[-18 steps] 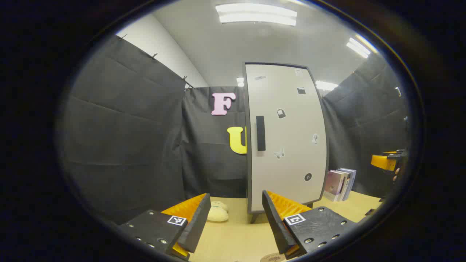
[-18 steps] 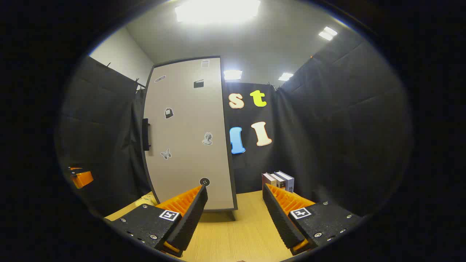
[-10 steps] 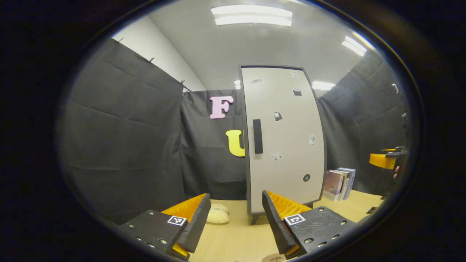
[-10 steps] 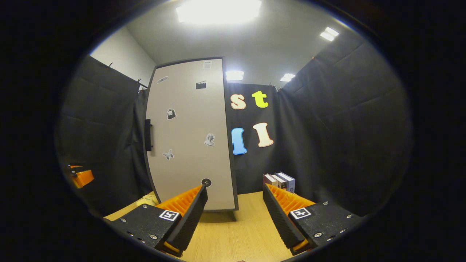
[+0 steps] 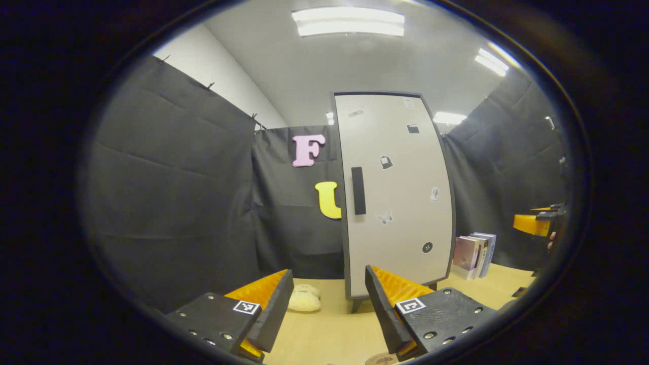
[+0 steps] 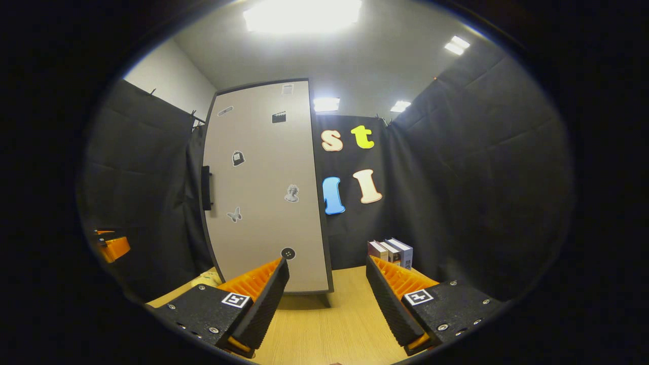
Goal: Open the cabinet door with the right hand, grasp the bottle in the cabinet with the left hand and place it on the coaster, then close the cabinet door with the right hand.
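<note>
The cabinet [image 5: 398, 195] stands upright on the wooden table [image 5: 324, 334], its door [image 6: 263, 187] fully closed, so I cannot see the contents; the bottle is hidden from me. A dark vertical handle [image 5: 358, 190] sits near the door's left edge, and small stickers are scattered over the panel. The coaster [image 5: 381, 359] shows as a round edge at the bottom of the left gripper view, just below my finger.

My left gripper [image 5: 328, 304] is spread open, holding nothing and touching nothing, well short of the cabinet. My right gripper [image 6: 327, 299] is likewise released and empty, facing the door's lower part from a distance.

On the table, a pale soft object [image 5: 304, 300] lies left of the cabinet's foot, and a few books [image 5: 474, 255] stand upright to its right. Black cloth walls enclose the booth; ceiling lights are on.
</note>
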Available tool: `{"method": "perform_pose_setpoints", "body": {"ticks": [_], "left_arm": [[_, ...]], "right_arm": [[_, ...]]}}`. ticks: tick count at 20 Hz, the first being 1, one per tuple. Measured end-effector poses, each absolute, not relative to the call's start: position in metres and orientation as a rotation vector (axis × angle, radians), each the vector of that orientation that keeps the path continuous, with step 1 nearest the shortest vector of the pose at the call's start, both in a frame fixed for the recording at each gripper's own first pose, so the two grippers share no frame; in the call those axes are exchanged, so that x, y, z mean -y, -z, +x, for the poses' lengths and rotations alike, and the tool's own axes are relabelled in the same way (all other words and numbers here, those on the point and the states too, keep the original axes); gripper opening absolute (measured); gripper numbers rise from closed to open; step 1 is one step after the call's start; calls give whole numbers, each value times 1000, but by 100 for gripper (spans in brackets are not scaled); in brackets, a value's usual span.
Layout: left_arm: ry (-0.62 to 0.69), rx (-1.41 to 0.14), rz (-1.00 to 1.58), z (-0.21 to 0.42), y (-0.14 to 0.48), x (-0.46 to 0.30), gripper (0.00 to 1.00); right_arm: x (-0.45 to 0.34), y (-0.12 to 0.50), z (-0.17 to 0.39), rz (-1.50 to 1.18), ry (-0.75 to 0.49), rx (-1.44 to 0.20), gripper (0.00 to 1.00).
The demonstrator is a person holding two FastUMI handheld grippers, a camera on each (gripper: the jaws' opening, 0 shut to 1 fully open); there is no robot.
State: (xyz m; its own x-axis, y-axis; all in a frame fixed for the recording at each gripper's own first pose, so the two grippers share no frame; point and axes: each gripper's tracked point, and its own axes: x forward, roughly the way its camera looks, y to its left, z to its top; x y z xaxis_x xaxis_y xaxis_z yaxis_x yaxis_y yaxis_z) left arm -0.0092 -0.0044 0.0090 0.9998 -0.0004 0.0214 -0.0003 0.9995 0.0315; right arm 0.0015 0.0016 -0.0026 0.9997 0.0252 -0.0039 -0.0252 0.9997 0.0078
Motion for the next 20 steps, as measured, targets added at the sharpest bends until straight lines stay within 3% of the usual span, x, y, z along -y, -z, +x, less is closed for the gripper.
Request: {"method": "perform_pose_setpoints", "body": {"ticks": [3,4,5,6,10,12,13,20], "left_arm": [[-4,21,26,-11,-10,2,86],[-9,22,26,-12,-10,0,81],[-17,24,30,-14,-11,-3,86],[-27,26,36,-17,-12,-6,81],[-75,27,44,-33,-16,-36,81],[-103,23,43,-40,-14,-50,86],[-118,18,46,-45,-14,-57,81],[-231,-6,63,-76,-9,-109,81]], "right_arm": [[-5,-2,8,16,-35,1,94],[-8,-4,12,18,-42,6,94],[-14,-7,16,19,-52,10,94],[-19,-10,20,20,-62,13,94],[-48,-22,38,24,-111,26,94],[-66,-30,47,23,-142,39,94],[-75,-33,52,22,-158,44,94],[-136,-62,85,22,-241,85,94]]}}
